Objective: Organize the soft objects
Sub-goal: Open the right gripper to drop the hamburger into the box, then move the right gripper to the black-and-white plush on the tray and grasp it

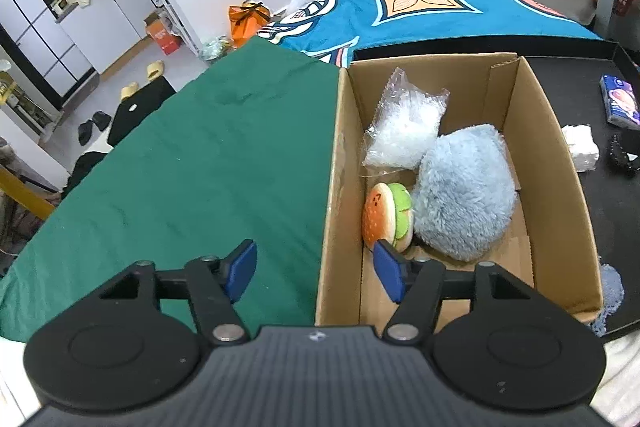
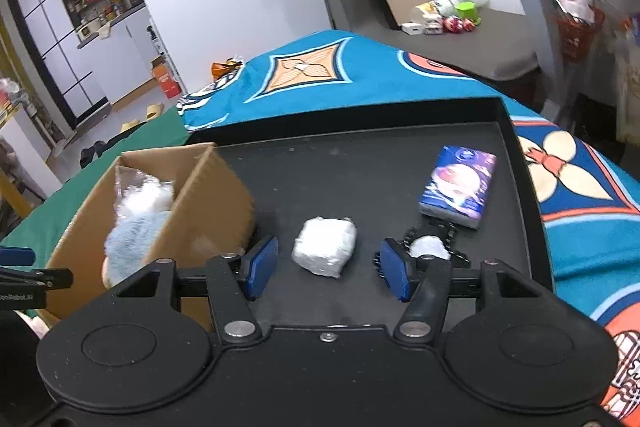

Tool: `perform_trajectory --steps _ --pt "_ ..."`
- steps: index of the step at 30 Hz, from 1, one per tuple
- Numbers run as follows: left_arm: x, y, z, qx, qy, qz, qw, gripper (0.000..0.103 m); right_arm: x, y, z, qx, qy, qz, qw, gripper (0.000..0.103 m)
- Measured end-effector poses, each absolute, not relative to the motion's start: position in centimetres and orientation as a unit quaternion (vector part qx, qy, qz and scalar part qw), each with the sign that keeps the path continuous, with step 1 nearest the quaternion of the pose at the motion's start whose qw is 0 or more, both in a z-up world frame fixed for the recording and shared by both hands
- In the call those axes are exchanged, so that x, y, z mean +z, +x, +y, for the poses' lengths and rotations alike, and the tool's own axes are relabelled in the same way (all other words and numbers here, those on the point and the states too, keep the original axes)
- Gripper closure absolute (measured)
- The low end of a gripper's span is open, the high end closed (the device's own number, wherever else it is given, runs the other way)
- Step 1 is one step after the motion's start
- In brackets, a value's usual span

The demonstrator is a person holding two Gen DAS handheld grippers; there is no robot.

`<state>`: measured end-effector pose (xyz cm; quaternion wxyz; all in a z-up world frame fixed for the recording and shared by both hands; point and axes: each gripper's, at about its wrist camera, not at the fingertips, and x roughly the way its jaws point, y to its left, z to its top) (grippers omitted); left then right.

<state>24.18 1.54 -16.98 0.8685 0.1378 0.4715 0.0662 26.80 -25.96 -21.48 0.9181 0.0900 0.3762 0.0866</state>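
An open cardboard box holds a fluffy pale-blue plush, a clear bag of white filling and a burger plush. My left gripper is open and holds nothing. It straddles the box's left wall, with its right pad just below the burger plush. On the black tray lies a white wrapped bundle. My right gripper is open, with the bundle just ahead between its blue pads, which do not press on it.
A purple tissue pack and a small black-and-white item lie on the tray to the right of the bundle. A green cloth covers the surface left of the box. A blue patterned blanket lies behind.
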Motion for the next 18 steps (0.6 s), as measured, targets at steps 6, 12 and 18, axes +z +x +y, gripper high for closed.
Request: perform_trajectory --steps 6,12,18 --pt "-17.4 24.6 0.4 0.085 0.17 0.474 0.86 0.036 -22.2 26.9 -28.2 0.055 0.107 0.366 0.923 0.044" --pt "-18.2 24.6 -1.0 0.095 0.221 0.473 0.848 0.034 -23.0 27.5 -29.8 0.035 0.111 0.36 0.925 0.039" --pt "-18.5 25.0 -1.5 0.105 0.238 0.479 0.839 0.034 -23.9 28.1 -30.3 0.033 0.107 0.358 0.927 0.032"
